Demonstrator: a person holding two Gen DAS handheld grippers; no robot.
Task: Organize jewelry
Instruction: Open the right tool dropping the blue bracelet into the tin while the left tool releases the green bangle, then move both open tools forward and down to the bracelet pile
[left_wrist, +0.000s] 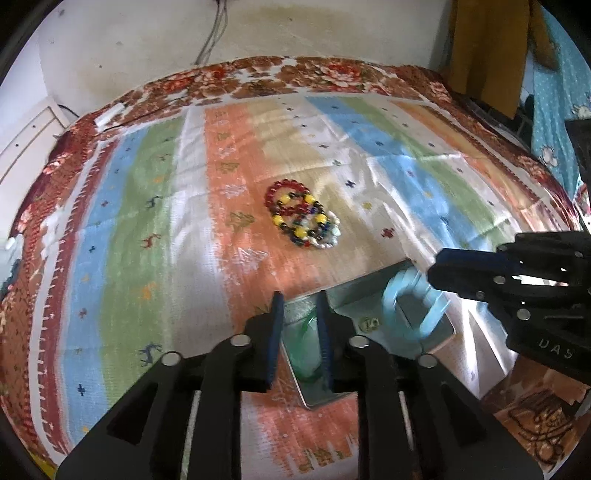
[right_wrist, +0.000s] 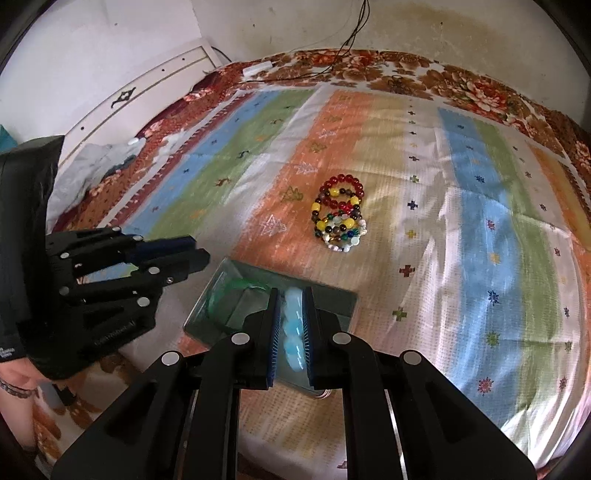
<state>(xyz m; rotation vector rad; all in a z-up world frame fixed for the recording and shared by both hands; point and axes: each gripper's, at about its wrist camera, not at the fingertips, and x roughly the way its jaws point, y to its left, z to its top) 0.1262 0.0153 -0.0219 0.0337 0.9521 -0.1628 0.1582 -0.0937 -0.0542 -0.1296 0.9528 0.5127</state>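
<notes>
Gripping the blue bracelet, right gripper over box.

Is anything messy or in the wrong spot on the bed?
Nothing looks broken or spilled. The beaded bracelets lie in one overlapping heap on the striped cloth, outside the metal tray. The light blue bracelet is pinched in the right gripper over the tray, and something green lies in the tray.

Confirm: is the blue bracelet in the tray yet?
Not fully: the right gripper is shut on the blue bracelet, which hangs over the tray; whether it touches the bottom, cannot tell.
</notes>
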